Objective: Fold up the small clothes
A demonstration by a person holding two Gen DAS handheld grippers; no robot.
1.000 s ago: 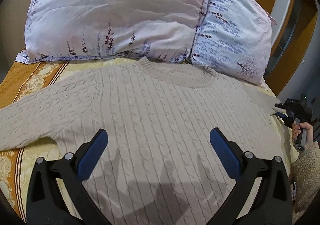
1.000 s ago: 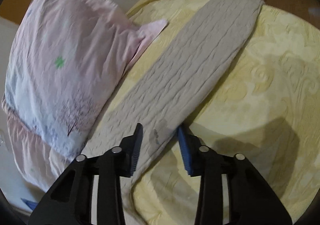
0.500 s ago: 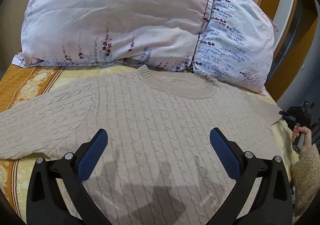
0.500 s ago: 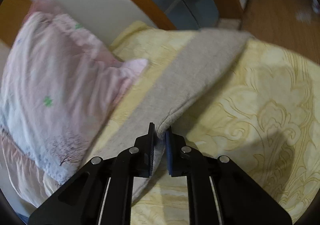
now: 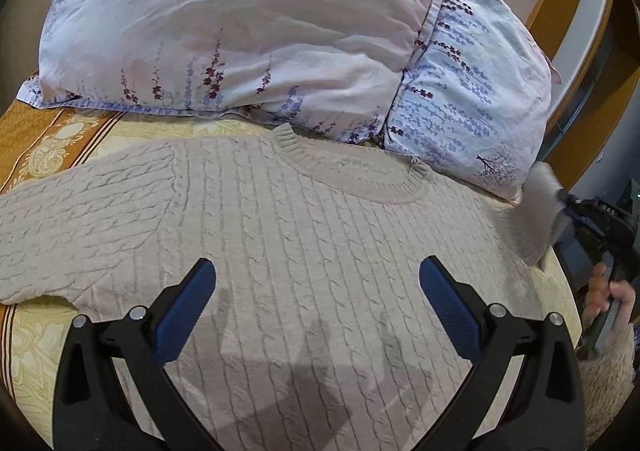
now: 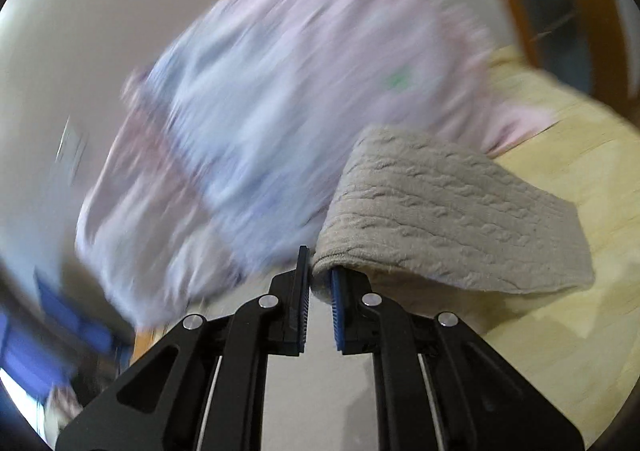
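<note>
Beige cable-knit sweater (image 5: pixel 304 251) lies flat, front up, on the yellow patterned bedspread (image 5: pixel 36 343), neckline at 12 o'clock just short of the flowered pillows (image 5: pixel 248 35). One sleeve stretched out flat toward 9 o'clock across the orange border of the spread.

Left gripper (image 5: pixel 316 287) hangs over the sweater's lower body, blue pads spread wide apart, nothing between them; its shadow falls on the knit below.

Other sleeve (image 6: pixel 452 211), at about 3 o'clock from the left wrist view, lifted off the bed. Right gripper (image 6: pixel 320 283) clamped tight on the sleeve's edge, the knit pinched between the blue pads, the rest of the sleeve draping away toward 2 o'clock and down onto the bedspread. Jaws came together on it within the last second. Right wrist view heavily blurred behind the sleeve: pillow only a pink and blue smear, pale wall at 10 o'clock.

From the left wrist view, the raised sleeve shows as a blurred grey fold at the bed's right edge, below the corner of the blue-flowered pillow; a hand (image 5: pixel 608 291) on the gripper handle and a fleecy cuff (image 5: pixel 612 367) beneath it
</note>
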